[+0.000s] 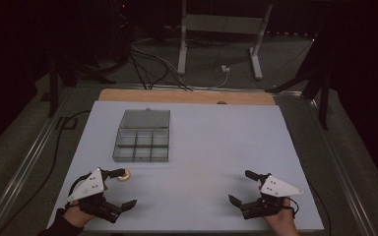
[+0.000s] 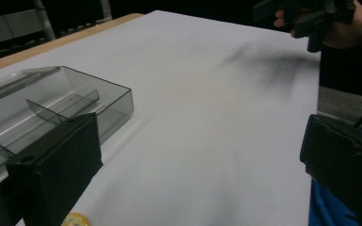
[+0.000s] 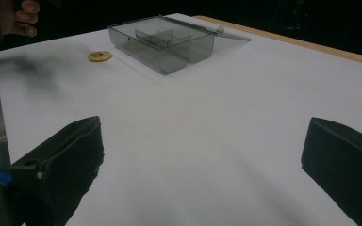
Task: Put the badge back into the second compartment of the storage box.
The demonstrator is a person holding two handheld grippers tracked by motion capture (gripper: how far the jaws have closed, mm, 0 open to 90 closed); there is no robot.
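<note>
Left hand-held gripper (image 1: 119,190) released, jaws wide, token (image 1: 123,175) just at its 12 o'clock, likely the pick target. Open box (image 1: 142,136) farther at 12, lid back for loading. Right hand-held gripper (image 1: 243,188) released, idle at tabletop (image 1: 216,142) 5 o'clock.

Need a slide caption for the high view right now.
Both claws, left and right, open on the white table; yellow token by the left claw, open compartment box beyond.

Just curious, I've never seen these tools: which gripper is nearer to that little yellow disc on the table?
Left. The left gripper has the yellow disc right beside its far jaw; the right gripper is across the table.
</note>
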